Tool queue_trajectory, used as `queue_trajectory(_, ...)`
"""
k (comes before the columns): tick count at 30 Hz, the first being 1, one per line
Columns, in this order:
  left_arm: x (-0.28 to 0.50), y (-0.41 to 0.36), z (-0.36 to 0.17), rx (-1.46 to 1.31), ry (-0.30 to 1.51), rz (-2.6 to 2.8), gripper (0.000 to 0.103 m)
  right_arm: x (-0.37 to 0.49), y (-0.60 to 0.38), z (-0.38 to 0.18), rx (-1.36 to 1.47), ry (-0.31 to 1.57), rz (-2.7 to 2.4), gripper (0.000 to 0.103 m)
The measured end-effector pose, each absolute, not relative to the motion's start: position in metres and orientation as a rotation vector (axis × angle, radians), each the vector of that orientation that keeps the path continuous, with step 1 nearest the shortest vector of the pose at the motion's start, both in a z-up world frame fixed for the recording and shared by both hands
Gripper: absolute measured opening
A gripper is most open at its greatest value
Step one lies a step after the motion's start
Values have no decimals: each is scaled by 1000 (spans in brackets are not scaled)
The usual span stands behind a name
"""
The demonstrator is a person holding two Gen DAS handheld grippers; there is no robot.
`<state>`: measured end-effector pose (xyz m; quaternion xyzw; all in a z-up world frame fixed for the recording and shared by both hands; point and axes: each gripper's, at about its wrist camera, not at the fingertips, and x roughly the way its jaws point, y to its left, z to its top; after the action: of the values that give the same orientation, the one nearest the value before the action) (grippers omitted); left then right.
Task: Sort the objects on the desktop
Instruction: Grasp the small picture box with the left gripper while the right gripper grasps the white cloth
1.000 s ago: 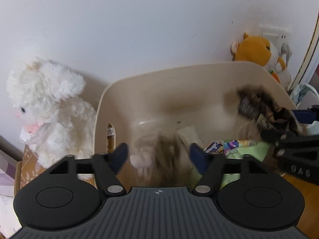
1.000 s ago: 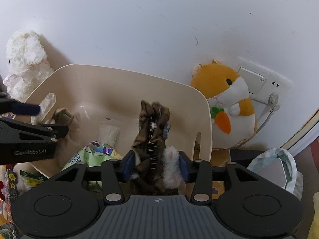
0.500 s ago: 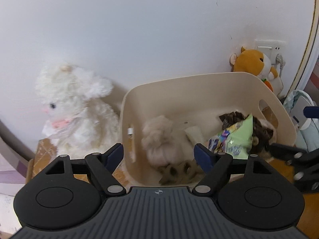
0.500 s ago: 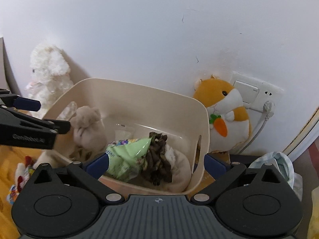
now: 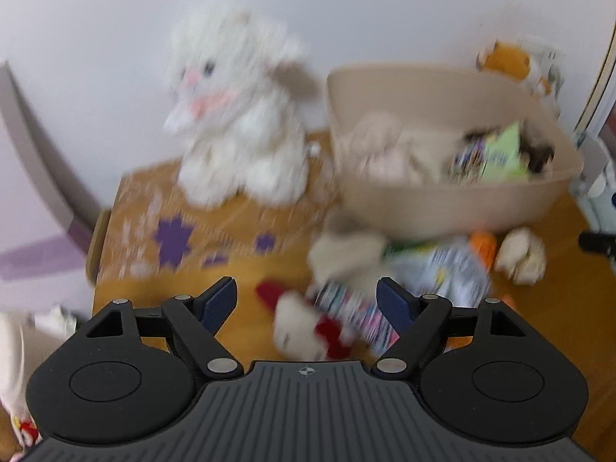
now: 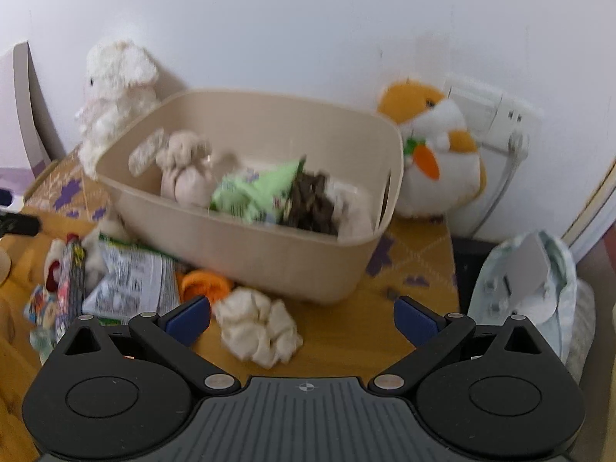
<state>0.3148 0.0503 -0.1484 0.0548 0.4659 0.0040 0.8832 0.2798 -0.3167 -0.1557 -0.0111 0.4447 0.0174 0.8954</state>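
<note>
The wooden bench (image 6: 346,342) carries a beige bin (image 6: 269,254) at the far side, a white scrunchie (image 6: 258,327) (crumpled) near, and snack packets (image 6: 131,285) at left.

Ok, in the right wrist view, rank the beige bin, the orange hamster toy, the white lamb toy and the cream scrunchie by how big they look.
1. beige bin
2. orange hamster toy
3. white lamb toy, though it sits farther back
4. cream scrunchie, smallest even though nearest the camera
</note>
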Motion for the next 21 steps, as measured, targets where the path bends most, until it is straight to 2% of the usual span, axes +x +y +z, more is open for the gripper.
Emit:
queue_trajectory(9,287,77,-187,73,1091,20,81,283,-307,-192,-57,995,33,103)
queue_trajectory(21,292,74,-230,-28,1203,-3,81,299,-289,-218,-94,1034,45,103)
